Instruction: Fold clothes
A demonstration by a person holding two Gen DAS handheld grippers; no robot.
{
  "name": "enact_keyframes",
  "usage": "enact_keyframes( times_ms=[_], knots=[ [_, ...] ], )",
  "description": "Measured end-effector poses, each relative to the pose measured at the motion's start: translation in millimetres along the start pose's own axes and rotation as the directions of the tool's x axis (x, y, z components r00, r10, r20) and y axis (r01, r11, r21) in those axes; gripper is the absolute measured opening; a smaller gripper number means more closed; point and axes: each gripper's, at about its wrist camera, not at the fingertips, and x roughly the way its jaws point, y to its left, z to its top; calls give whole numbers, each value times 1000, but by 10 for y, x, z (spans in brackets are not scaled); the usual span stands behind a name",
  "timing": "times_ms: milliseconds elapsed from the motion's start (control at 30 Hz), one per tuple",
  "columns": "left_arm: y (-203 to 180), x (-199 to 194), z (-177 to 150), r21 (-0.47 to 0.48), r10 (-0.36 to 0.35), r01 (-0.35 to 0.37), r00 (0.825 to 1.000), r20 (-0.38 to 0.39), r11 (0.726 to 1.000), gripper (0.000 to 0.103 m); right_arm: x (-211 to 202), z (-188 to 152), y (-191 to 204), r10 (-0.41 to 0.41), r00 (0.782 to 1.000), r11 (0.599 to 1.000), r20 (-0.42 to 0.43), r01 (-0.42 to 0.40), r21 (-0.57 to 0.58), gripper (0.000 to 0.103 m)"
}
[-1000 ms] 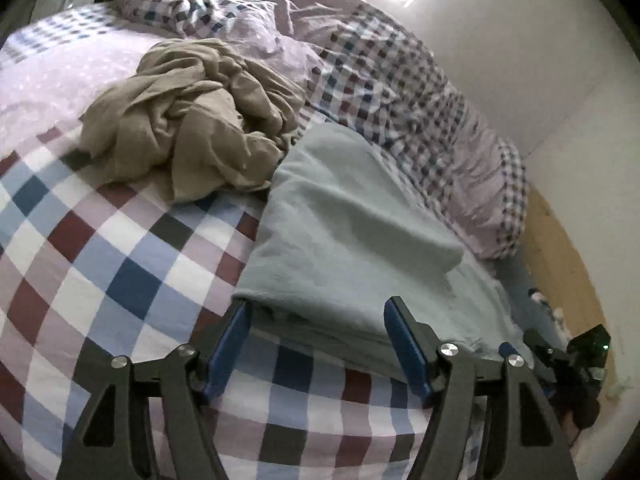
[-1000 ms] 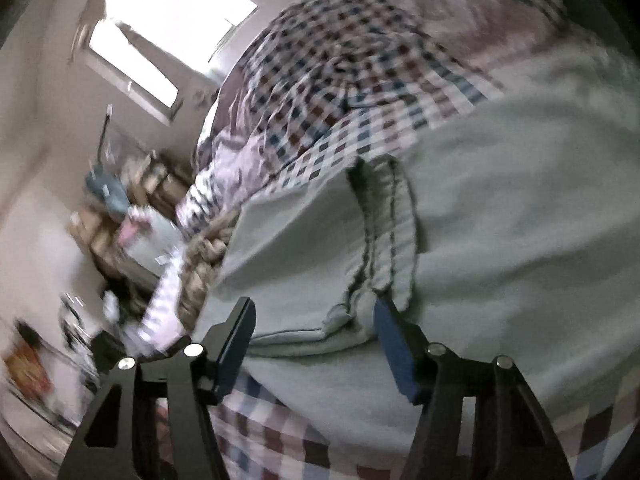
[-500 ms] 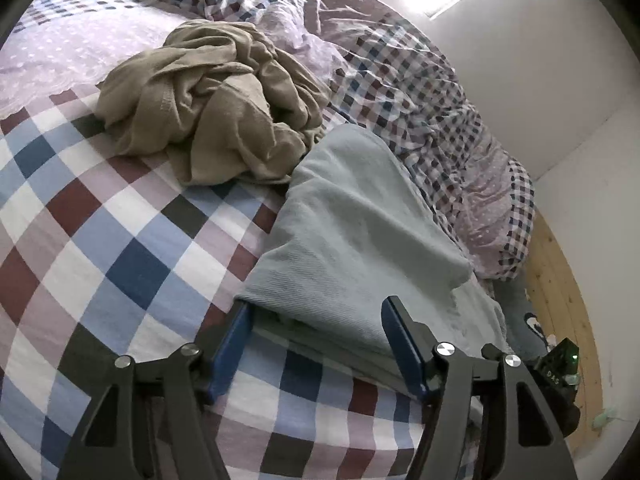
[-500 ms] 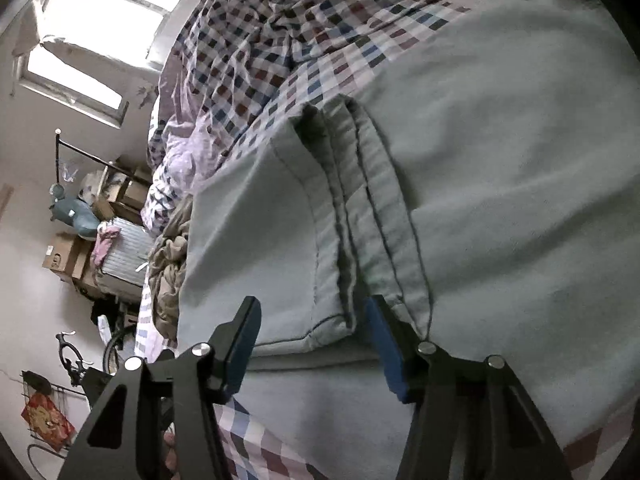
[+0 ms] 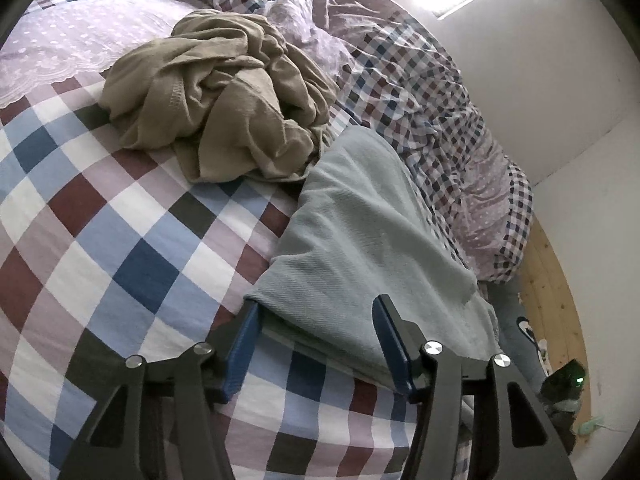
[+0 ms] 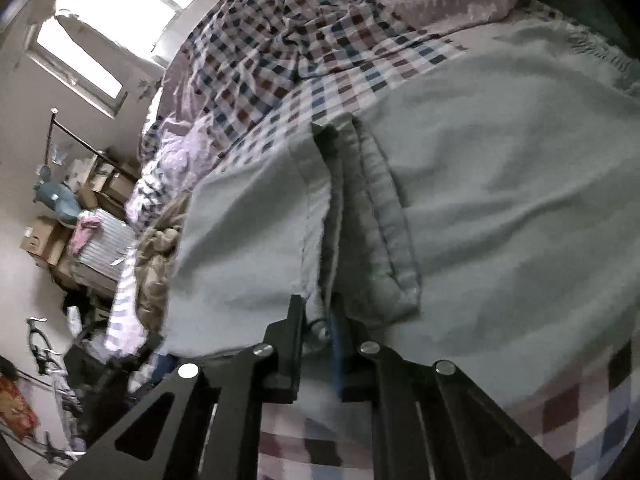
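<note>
A pale grey-green garment (image 5: 372, 232) lies partly folded on the checked bedsheet (image 5: 120, 248). My left gripper (image 5: 318, 316) is open, its blue-padded fingers either side of the garment's near edge. In the right wrist view the same garment (image 6: 500, 200) fills the frame, with a ribbed hem (image 6: 384, 216) running down the middle. My right gripper (image 6: 318, 316) is shut on the garment's edge beside that hem. A crumpled beige garment (image 5: 224, 100) lies in a heap beyond it.
A bunched checked duvet (image 5: 420, 92) lies along the far side of the bed by the white wall. Wooden floor (image 5: 556, 296) shows past the bed's right edge. The right wrist view shows boxes and clutter (image 6: 60, 232) under a window (image 6: 112, 24).
My right gripper has closed on the grey-green garment's edge near the hem. The left gripper stayed open at the garment's near edge, with its view shifting slightly.
</note>
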Motion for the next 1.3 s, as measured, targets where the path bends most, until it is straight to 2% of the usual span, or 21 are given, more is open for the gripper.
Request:
enact_keyframes(
  times_ms=[67, 133, 167, 200, 267, 333, 400, 533, 633, 700, 867, 967, 1000, 1033, 1067, 1100, 1133, 1233, 1300],
  knots=[
    [-21, 4, -12, 13, 14, -14, 1000, 1, 1000, 61, 155, -53, -160, 14, 999, 998, -50, -11, 55, 10],
    [-45, 7, -21, 30, 28, -28, 1000, -2, 999, 61, 146, -53, -195, 29, 998, 998, -52, -26, 52, 14],
    [-47, 8, -24, 34, 30, -30, 1000, -4, 999, 61, 109, -34, -170, 25, 998, 999, -55, -24, 31, 17],
    [-47, 7, -24, 37, 31, -31, 999, -7, 999, 61, 50, -14, -129, 2, 999, 1000, -48, -2, -4, 23],
    [-35, -5, -17, 32, 24, -23, 1000, -12, 999, 61, -95, 31, -37, -54, 999, 995, -7, 53, -78, 26],
    [-24, -33, -2, 20, 10, -10, 1000, -13, 1000, 61, -279, 97, 71, -99, 993, 984, 65, 107, -144, 43],
    [-17, -64, 10, 10, -2, 2, 1000, -13, 1000, 61, -412, 216, 152, -74, 989, 980, 127, 95, -173, 55],
    [-82, -235, 6, 31, -16, 15, 999, 38, 999, 61, -316, 581, 373, -65, 987, 965, 145, 99, -242, 57],
    [-186, -395, 45, 92, -63, 53, 993, 104, 994, 61, 16, 942, 526, -66, 991, 951, 118, 98, -294, 57],
    [-263, -491, 70, 138, -99, 79, 985, 140, 987, 61, 306, 1168, 576, -101, 990, 939, 96, 126, -320, 57],
    [-450, -326, 59, 241, -152, 127, 984, 90, 962, 61, 826, 1501, 417, -163, 987, 937, -4, 154, -313, 54],
    [-481, -156, 9, 259, -137, 122, 990, 43, 958, 61, 958, 1552, 358, -148, 988, 946, -49, 127, -297, 48],
    [-487, -102, -12, 265, -128, 116, 991, 28, 957, 61, 1003, 1545, 369, -145, 987, 946, -63, 120, -302, 44],
    [-493, -47, -32, 270, -119, 111, 993, 13, 956, 61, 1048, 1529, 382, -153, 985, 942, -76, 122, -314, 33],
    [-500, 7, -53, 276, -110, 106, 994, -2, 955, 61, 1096, 1516, 389, -167, 982, 936, -87, 130, -326, 26],
    [-506, 62, -73, 281, -101, 102, 995, -16, 954, 61, 1126, 1509, 397, -175, 981, 930, -85, 136, -340, 18],
    [-512, 117, -93, 287, -92, 97, 995, -31, 953, 61, 1122, 1503, 422, -179, 982, 922, -65, 145, -359, 14],
    [-531, 280, -155, 304, -63, 83, 995, -75, 949, 61, 1010, 1514, 541, -190, 981, 893, 41, 190, -408, 7],
    [-539, 333, -181, 308, -52, 77, 995, -88, 948, 61, 947, 1540, 609, -192, 975, 879, 110, 221, -423, 7]
  ],
)
